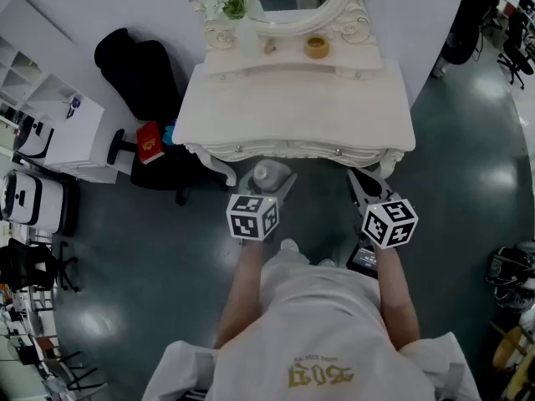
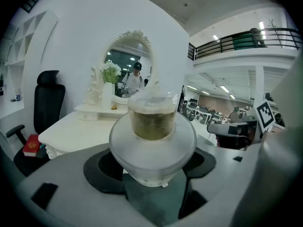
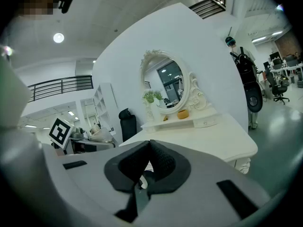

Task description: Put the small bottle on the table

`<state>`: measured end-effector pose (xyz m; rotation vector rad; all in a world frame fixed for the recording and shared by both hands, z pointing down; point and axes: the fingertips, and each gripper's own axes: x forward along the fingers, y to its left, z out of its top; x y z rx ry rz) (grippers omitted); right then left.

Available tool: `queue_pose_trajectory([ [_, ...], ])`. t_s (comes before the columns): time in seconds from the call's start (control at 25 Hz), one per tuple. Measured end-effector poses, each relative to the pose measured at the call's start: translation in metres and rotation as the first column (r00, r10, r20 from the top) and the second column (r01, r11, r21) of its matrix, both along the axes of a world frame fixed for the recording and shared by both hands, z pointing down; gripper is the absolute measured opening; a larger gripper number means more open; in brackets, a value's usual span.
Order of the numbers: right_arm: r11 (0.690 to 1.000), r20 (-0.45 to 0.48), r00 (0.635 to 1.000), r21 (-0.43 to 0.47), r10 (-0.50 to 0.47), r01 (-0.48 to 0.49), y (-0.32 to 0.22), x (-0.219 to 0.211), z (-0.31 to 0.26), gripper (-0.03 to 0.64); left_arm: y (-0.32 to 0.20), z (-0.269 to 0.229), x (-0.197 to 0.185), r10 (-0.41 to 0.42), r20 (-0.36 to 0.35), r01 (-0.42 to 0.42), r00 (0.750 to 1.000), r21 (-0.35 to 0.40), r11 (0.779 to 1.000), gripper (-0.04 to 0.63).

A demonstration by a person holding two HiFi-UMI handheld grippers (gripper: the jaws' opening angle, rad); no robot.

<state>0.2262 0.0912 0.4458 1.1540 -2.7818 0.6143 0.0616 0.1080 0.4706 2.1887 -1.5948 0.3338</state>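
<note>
The small bottle (image 1: 268, 172) is clear with a pale rounded body and yellowish liquid near its neck (image 2: 152, 125). My left gripper (image 1: 269, 184) is shut on it, the dark pads (image 2: 102, 167) pressing its wide body from both sides. It hangs in the air just before the front edge of the white dressing table (image 1: 292, 107), above the floor. My right gripper (image 1: 365, 187) is level with it to the right, also short of the table edge. In the right gripper view, the right gripper (image 3: 147, 161) has its pads together and nothing between them.
On the table's back shelf stand a small amber jar (image 1: 317, 47) and a vase of flowers (image 1: 227, 0) below an oval mirror (image 3: 169, 85). A black office chair (image 1: 138, 72) and a red book (image 1: 149, 143) are left of the table. White shelving (image 1: 50, 115) lines the far left.
</note>
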Motion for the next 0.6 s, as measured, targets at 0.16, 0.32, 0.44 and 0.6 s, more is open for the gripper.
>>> queue_pose_trajectory([
  [0.16, 1.000, -0.013, 1.000, 0.009, 0.007, -0.006, 0.008, 0.001, 0.001, 0.012, 0.008, 0.005, 0.000, 0.005, 0.003, -0.005, 1.000, -0.014, 1.000, 0.348],
  [0.32, 1.000, -0.022, 1.000, 0.022, 0.006, -0.006, 0.011, 0.001, 0.000, 0.012, 0.009, 0.002, -0.001, -0.002, -0.002, 0.002, 1.000, -0.008, 1.000, 0.348],
  [0.44, 1.000, -0.020, 1.000, 0.028, 0.003, -0.003, 0.012, 0.001, -0.003, 0.012, 0.010, -0.001, -0.001, -0.004, -0.003, 0.004, 1.000, -0.005, 1.000, 0.348],
  [0.6, 1.000, 0.007, 1.000, 0.011, -0.002, 0.001, 0.013, 0.002, -0.002, 0.014, 0.015, 0.000, -0.001, -0.016, -0.005, 0.016, 1.000, -0.007, 1.000, 0.348],
])
